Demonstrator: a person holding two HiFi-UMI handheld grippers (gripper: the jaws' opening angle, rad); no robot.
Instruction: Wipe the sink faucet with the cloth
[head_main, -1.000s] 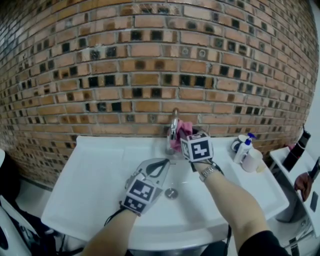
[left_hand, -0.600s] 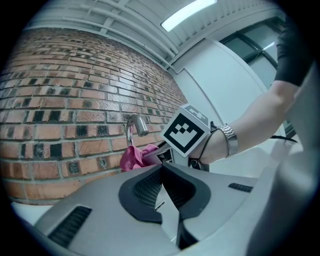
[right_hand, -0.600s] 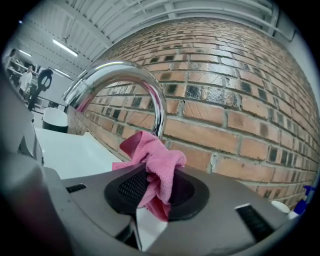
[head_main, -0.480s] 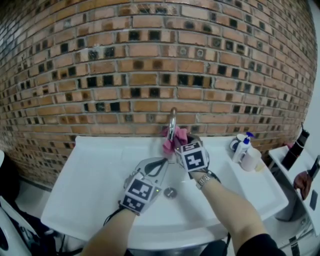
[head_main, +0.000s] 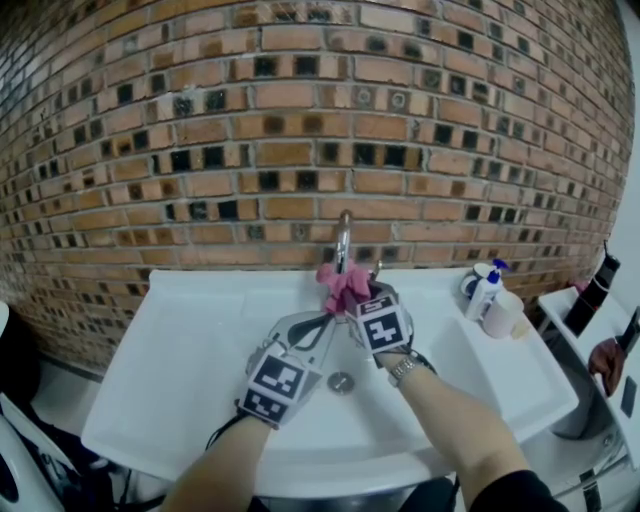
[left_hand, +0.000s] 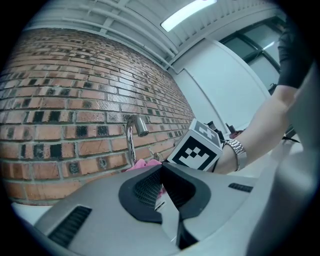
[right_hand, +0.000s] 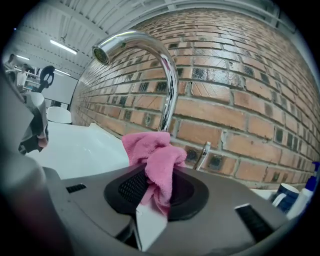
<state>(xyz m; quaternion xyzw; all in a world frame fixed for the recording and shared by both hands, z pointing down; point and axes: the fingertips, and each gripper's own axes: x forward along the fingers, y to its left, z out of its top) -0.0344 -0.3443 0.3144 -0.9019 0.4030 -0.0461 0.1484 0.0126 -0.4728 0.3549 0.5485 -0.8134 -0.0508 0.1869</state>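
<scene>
At the left of the head view, the white sink (head_main: 190, 345) had a broad bare deck running out to its front and left rims, with open room there. Just left of centre, the left gripper (head_main: 322, 322) hung over the basin with its jaws clenched together on nothing. Its marker cube (head_main: 280, 385) carried only a black-and-white square pattern, no words. The drain (head_main: 342, 381) sat in the basin just below and to the right of the jaw tips.

At centre, the chrome gooseneck faucet (head_main: 344, 235) rose against the brick wall (head_main: 300, 120). A pink cloth (head_main: 340, 282) was bunched at the faucet's lower stem, and whether it pressed on the metal could not be told. The right gripper (head_main: 352, 300) grasped that cloth, with a fold pinched between its pads in the right gripper view (right_hand: 157, 187). The small faucet lever (right_hand: 202, 155) stood just to the right of the cloth.

At the right, a pump bottle (head_main: 487, 290), a white cup (head_main: 503, 318) and a blue mug (head_main: 470, 288) crowded the sink's back corner. Their print was too small to read.
</scene>
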